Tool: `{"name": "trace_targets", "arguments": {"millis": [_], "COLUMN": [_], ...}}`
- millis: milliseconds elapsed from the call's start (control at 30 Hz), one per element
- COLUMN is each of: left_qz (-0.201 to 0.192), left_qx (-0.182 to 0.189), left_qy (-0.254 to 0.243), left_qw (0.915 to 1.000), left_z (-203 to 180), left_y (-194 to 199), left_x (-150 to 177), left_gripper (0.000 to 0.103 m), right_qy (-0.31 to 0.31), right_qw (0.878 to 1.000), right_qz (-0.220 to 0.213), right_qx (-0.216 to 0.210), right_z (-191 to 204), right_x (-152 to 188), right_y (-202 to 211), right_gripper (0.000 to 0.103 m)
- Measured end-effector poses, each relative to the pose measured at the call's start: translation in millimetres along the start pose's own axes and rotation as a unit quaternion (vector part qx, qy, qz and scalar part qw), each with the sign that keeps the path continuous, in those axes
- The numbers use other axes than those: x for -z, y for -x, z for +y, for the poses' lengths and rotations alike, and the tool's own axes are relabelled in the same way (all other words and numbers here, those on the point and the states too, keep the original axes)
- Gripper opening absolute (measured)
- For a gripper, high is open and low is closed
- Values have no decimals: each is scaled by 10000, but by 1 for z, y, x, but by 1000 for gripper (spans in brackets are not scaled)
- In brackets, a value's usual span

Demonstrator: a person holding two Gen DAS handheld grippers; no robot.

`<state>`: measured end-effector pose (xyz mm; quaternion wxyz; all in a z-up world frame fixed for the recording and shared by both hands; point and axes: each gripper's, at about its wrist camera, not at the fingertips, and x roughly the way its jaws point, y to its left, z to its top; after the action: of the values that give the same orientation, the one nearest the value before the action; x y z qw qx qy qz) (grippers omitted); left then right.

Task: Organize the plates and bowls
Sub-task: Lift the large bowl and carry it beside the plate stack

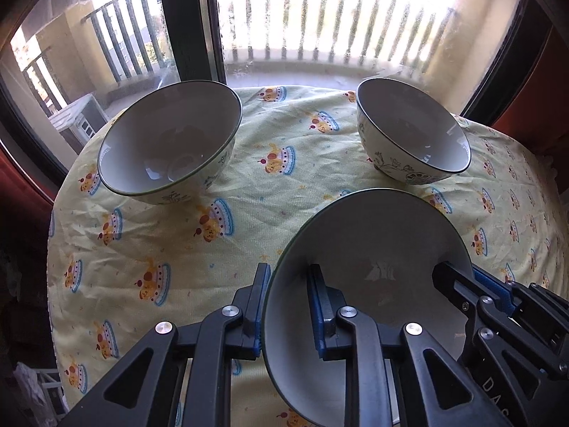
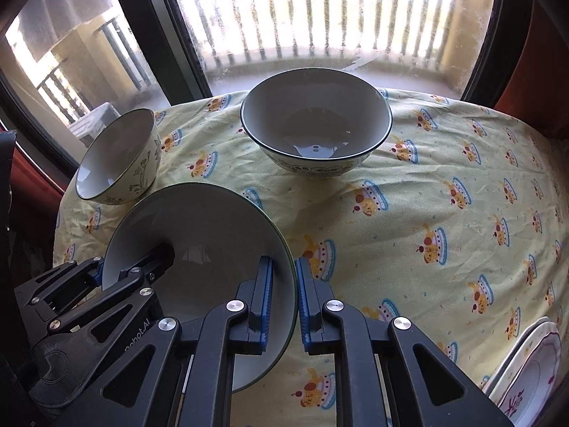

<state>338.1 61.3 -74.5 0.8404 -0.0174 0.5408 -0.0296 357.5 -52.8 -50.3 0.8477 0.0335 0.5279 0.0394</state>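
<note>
A wide white bowl with a dark green rim (image 1: 373,249) (image 2: 199,235) is held between both grippers over the table. My left gripper (image 1: 288,281) straddles its left rim, jaws closed on it. My right gripper (image 2: 284,277) grips its right rim the same way, and it shows in the left wrist view (image 1: 458,284). Two more white bowls with leaf patterns stand farther back: one at the left (image 1: 170,138) (image 2: 117,156), one at the right (image 1: 412,128) (image 2: 316,121).
The round table wears a yellow cloth with cartoon cake prints (image 1: 277,185) (image 2: 426,213). A stack of white plates with a pink pattern (image 2: 530,370) sits at the near right edge. A window with a dark frame (image 1: 192,21) stands right behind the table.
</note>
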Motion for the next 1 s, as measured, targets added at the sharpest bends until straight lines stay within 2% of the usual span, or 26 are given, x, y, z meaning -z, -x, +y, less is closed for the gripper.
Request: {"name": "trace_targets", "arguments": {"millis": [333,733,1000], "left_qz": [126,150,199], "left_qx": [-44,-181,-148], "left_qy": [19,41,81], "left_qw": [9999,9997,9997], "left_z": [-31,-76,-95], "left_y": [25,47,56], "left_x": [37,97,132], "left_gripper": [19,19,19], "right_qy": [51,170,205], "right_qw": [9999,9996,9995], "right_qz": [26,22,18], "right_qx": [-150,-236,-228], "right_z": [-26,-65,-87], "right_x": [33,91,128], "right_y": [32,67,85], "right_gripper": [16,16,16]}}
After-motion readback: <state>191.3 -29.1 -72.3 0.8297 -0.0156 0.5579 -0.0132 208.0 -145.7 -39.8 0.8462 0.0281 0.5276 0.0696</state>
